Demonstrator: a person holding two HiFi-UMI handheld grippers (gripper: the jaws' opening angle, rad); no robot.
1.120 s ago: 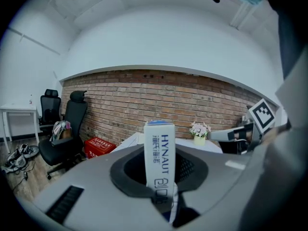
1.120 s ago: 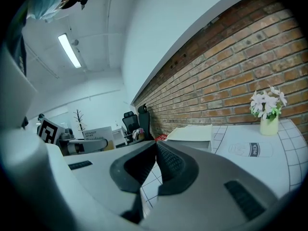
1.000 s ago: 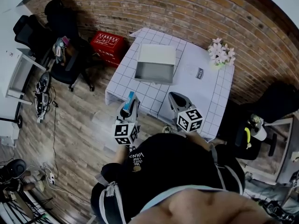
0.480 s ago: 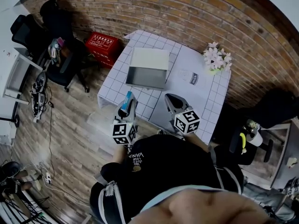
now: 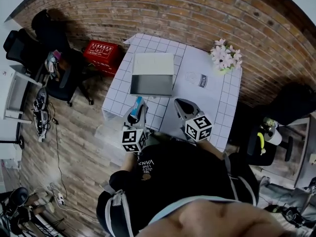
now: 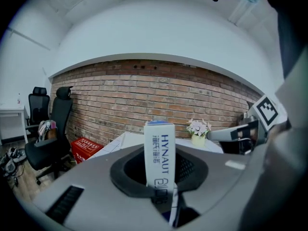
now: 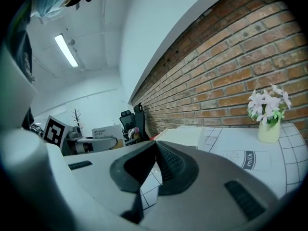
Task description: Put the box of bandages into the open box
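Bandage box (image 6: 160,153) is pinched on its flat sides by left gripper (image 5: 138,110) jaws; judged light, thin card, probably crushable. Right gripper (image 7: 156,150) jaws are pressed together, empty.

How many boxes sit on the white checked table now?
1: the open white cardboard box on its left half. The white-and-blue bandage box is clamped in the left gripper, off the table. Its near edge is partly hidden.

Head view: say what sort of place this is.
Likely an office or workroom: a brick wall, office chairs on wood flooring, and a cloth-covered table.
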